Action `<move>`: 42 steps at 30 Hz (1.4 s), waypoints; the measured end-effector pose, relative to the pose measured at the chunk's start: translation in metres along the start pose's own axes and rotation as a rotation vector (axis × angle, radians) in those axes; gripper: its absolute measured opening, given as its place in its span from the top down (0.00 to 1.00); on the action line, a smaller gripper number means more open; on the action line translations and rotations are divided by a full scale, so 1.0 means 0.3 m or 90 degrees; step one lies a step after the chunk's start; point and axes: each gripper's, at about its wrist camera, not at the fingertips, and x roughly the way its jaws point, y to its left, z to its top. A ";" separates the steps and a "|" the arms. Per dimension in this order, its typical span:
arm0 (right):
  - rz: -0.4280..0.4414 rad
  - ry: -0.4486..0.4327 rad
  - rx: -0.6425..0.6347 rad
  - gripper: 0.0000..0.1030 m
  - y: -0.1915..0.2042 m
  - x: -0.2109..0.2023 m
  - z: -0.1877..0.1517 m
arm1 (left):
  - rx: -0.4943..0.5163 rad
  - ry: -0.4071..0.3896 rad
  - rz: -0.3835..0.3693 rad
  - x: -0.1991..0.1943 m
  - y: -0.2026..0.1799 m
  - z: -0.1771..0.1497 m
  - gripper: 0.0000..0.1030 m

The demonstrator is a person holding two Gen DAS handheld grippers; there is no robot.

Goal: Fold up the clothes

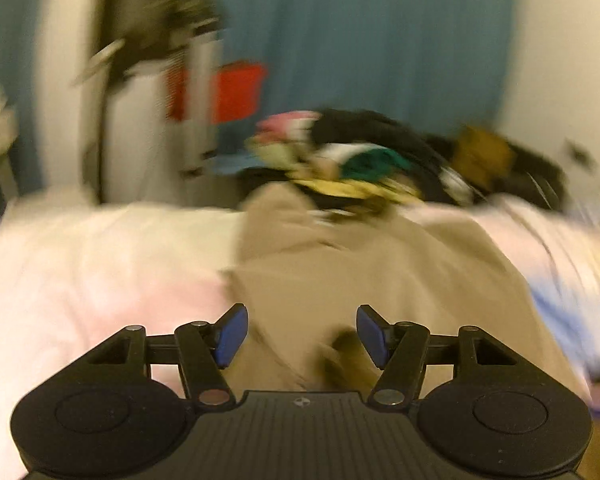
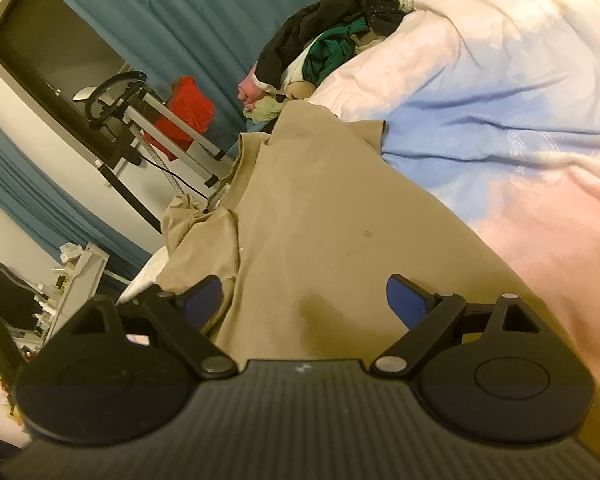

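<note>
The tan shirt [image 2: 320, 216] lies spread on the pastel bedcover [image 2: 500, 80], its near edge under both claws. The left gripper [image 1: 298, 334] and right gripper [image 2: 304, 304] both stand spread, pinching nothing, cloth only below them. A fold could go crooked if either claw closes on the bunched sleeve [image 2: 196, 236] at the left, or nips the bedcover as well. The left view is smeared with blur; the right view shows that sleeve and the clothes pile [image 2: 328, 40] at the far end sharply.
</note>
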 end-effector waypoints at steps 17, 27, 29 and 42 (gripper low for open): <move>-0.021 0.017 -0.031 0.12 0.007 0.044 -0.030 | -0.095 -0.031 0.061 0.000 0.359 0.269 0.97; -0.053 0.016 -0.100 0.12 0.060 0.076 -0.066 | -0.125 -0.002 0.368 0.044 0.765 0.473 0.90; -0.058 0.013 -0.109 0.12 0.072 0.086 -0.071 | -0.161 0.001 0.347 0.029 0.822 0.427 0.74; -0.037 0.019 -0.123 0.12 0.115 0.057 -0.098 | -0.431 0.045 0.057 -0.259 0.810 -0.011 0.29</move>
